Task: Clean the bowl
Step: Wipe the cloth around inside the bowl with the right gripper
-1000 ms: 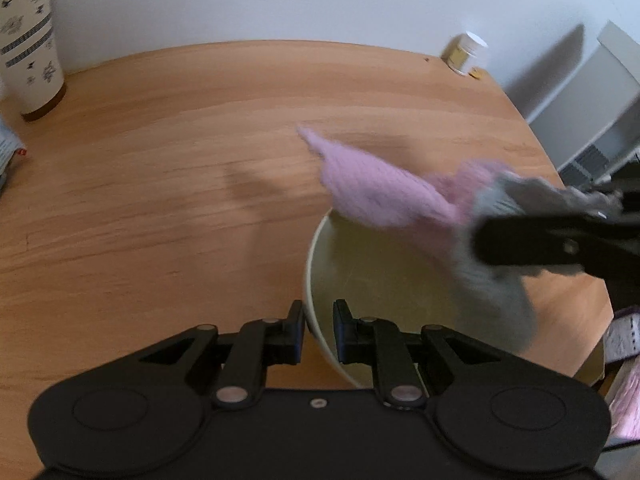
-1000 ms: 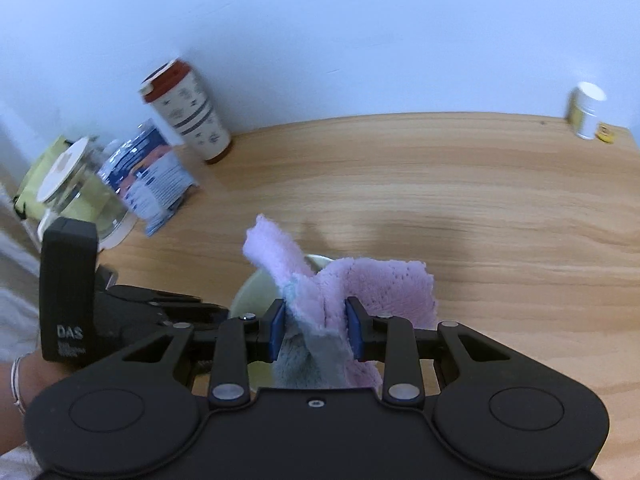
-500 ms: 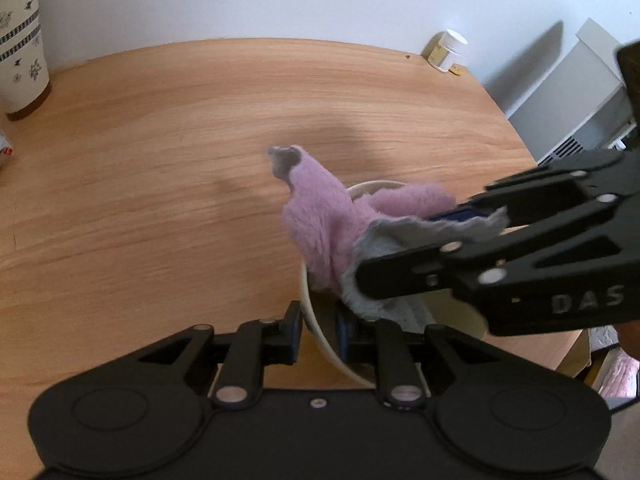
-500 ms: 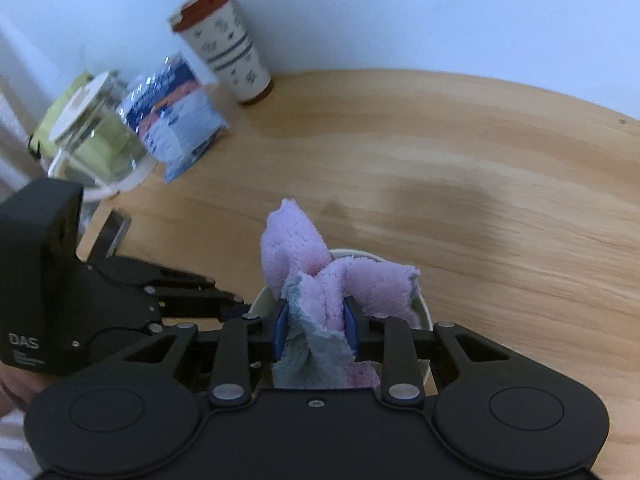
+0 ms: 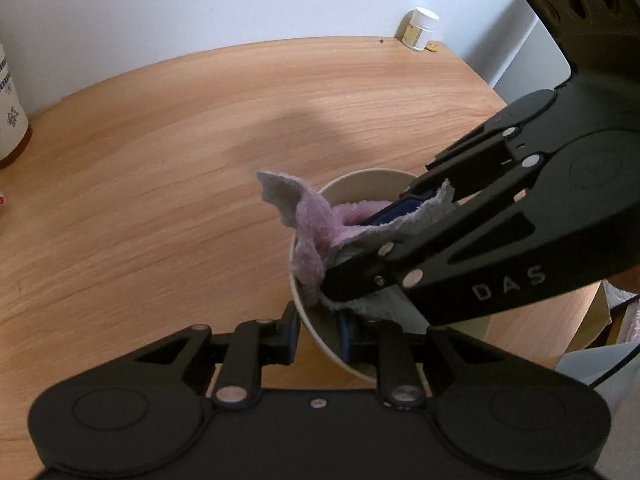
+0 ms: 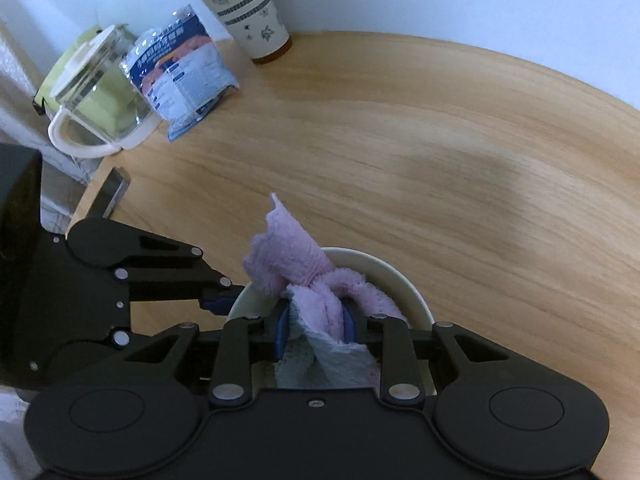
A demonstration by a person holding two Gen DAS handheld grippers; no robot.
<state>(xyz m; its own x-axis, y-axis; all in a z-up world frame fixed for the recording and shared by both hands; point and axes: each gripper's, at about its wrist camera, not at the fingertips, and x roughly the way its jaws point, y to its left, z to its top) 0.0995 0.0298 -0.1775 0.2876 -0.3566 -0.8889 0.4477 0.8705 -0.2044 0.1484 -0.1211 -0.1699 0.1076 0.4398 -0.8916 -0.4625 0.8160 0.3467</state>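
A cream bowl [image 5: 316,320] sits near the front of the wooden table; it also shows in the right wrist view [image 6: 404,284]. My left gripper [image 5: 318,338] is shut on the bowl's near rim, one finger outside and one inside. My right gripper [image 6: 316,330] is shut on a pink and grey cloth [image 6: 298,264] and reaches down into the bowl from the right. The cloth [image 5: 312,224] fills the bowl's left side and one corner sticks up over the rim. The bowl's bottom is hidden by the cloth and the right gripper.
A patterned paper cup [image 6: 240,8] stands at the table's back. A blue snack bag [image 6: 180,72] and a glass jug [image 6: 96,96] are at the far left. A small white jar [image 5: 420,28] stands by the wall at the back right. The table edge is close on the right.
My right gripper has pushed the cloth down from above the rim into the bowl. The left gripper keeps its hold on the rim.
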